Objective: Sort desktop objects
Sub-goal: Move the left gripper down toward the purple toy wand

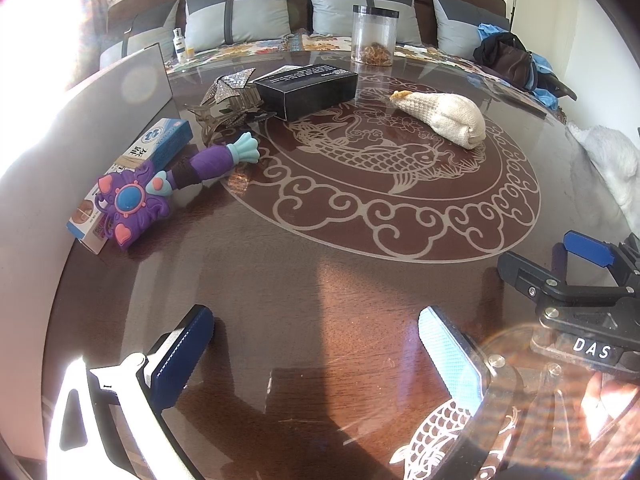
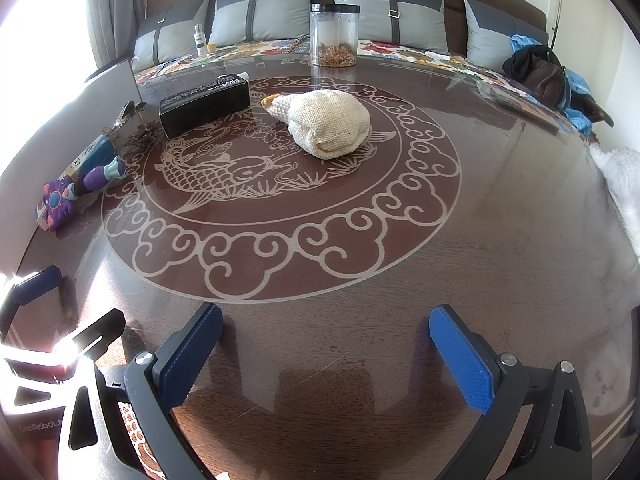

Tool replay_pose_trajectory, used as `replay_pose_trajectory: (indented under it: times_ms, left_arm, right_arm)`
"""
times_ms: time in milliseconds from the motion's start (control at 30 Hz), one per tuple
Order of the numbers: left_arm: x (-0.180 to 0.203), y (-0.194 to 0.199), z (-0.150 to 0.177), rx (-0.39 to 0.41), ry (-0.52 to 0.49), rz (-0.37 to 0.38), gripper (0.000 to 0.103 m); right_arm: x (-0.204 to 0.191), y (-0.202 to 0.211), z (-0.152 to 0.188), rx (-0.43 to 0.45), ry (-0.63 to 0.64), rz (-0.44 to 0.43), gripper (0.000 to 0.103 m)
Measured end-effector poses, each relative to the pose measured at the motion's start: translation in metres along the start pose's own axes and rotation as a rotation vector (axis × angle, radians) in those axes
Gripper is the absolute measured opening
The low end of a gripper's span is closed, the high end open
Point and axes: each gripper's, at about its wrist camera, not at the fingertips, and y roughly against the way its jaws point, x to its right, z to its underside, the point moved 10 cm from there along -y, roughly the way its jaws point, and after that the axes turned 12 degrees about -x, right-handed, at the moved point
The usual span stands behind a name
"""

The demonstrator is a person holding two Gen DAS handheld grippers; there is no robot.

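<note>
On the round dark table (image 1: 320, 288) lie a purple toy wand (image 1: 160, 188), a blue-white box (image 1: 132, 172), a hair claw clip (image 1: 228, 100), a black box (image 1: 308, 88) and a cream knitted duck (image 1: 444, 114). My left gripper (image 1: 316, 356) is open and empty above the near table edge. My right gripper (image 2: 324, 356) is open and empty too; it also shows at the right of the left wrist view (image 1: 560, 272). In the right wrist view the duck (image 2: 328, 124), black box (image 2: 204, 104) and wand (image 2: 76, 192) lie far ahead.
A clear jar with a black lid (image 1: 374, 36) stands at the table's far edge. A grey board (image 1: 140, 76) stands at the far left. Behind is a sofa with grey cushions (image 1: 240, 16) and a dark bag (image 1: 508, 60). White fluffy cloth (image 1: 612, 160) lies at the right.
</note>
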Motion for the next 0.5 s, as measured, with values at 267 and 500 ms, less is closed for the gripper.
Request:
replay_pose_trajectory:
  times_ms: [267,500]
  left_arm:
    - [-0.059,0.027,-0.029,0.071,0.011,-0.170,0.103]
    - [-0.092,0.012,-0.100,0.065,-0.014,-0.154,0.103]
  right_arm:
    - [0.000,0.000,0.000,0.000,0.000,0.000,0.103]
    - [0.000,0.000,0.000,0.000,0.000,0.000,0.103]
